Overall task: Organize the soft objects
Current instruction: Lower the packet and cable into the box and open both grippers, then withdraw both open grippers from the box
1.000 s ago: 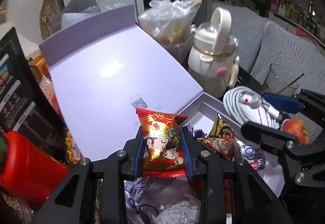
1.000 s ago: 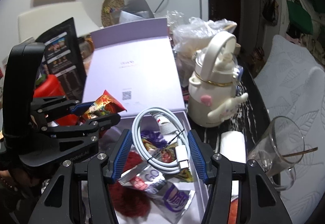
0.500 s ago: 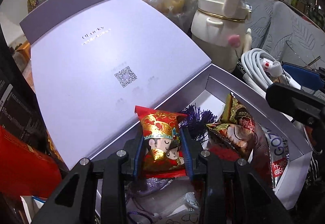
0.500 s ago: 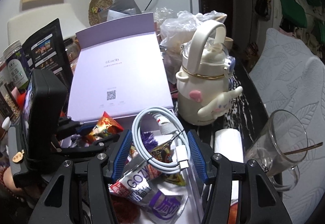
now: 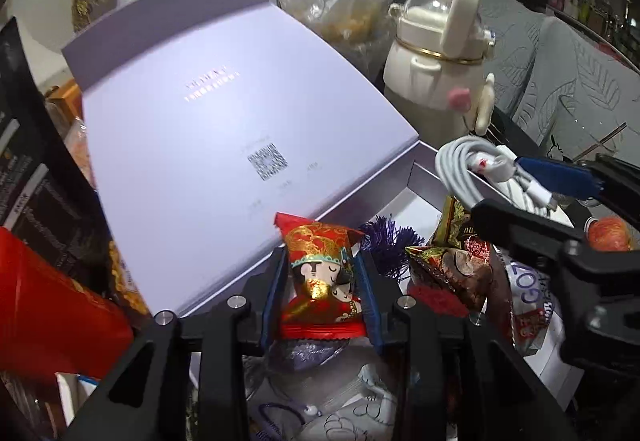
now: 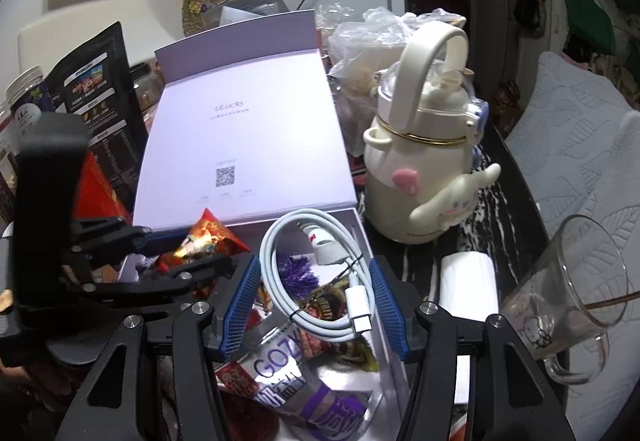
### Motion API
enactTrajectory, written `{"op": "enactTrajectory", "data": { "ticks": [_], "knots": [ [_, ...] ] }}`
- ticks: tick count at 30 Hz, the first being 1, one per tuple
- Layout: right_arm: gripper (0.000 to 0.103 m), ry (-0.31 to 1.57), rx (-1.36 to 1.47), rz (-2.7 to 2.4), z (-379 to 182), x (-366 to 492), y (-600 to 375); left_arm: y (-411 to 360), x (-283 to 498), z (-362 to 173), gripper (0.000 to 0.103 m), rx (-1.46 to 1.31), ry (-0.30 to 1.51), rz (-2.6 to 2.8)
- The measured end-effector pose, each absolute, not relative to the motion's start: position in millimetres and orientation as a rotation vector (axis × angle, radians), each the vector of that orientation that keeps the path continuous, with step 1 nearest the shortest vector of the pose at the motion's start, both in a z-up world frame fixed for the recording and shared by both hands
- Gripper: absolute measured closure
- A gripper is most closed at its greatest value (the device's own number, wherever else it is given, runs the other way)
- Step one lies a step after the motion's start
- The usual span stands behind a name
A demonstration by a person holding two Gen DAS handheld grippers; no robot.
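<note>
A cream plastic kettle-shaped bottle with an arched handle and gold band [image 6: 424,161] stands upright beside the box. A crumpled clear plastic bag [image 6: 372,41] sits behind it. A clear glass mug holding a thin stick [image 6: 568,297] stands at right, near a white paper roll [image 6: 468,281]. A black printed pouch [image 6: 100,97] stands at left.

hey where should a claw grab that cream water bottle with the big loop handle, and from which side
Probably the arched handle on top of the cream bottle. It stands upright and the loop is open, so a claw could come from above and close across the strap. The round body looks too wide, and the plastic bag crowds its far side.
</note>
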State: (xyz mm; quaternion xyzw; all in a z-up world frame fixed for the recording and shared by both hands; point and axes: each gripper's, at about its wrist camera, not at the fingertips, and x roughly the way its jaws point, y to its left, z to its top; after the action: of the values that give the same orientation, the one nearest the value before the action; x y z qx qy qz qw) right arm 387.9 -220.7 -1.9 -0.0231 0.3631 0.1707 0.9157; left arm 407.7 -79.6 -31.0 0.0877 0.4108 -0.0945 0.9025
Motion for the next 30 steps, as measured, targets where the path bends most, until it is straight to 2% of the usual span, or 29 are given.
{"op": "enactTrajectory", "data": {
  "ticks": [2,4,20,23,25,30],
  "knots": [
    [0.047,0.749,-0.051,0.361,-3,389,-219,-78,404,-27,0.052,0.188,0.839,-0.18],
    [0.047,0.755,-0.062,0.362,-4,391,-216,-72,403,-24,0.049,0.171,0.833,-0.168],
    [0.045,0.903,-0.06,0.358,-32,406,-211,-68,399,-16,0.048,0.164,0.84,-0.159],
    [0.035,0.908,-0.086,0.352,-29,406,-207,-65,397,-12,0.048,0.16,0.838,-0.15],
    [0.019,0.907,-0.093,0.333,-25,405,-207,-62,396,-7,0.048,0.159,0.842,-0.146],
    [0.018,0.872,-0.088,0.308,-12,400,-211,-57,390,10,0.048,0.151,0.806,-0.133]
  ]
}}
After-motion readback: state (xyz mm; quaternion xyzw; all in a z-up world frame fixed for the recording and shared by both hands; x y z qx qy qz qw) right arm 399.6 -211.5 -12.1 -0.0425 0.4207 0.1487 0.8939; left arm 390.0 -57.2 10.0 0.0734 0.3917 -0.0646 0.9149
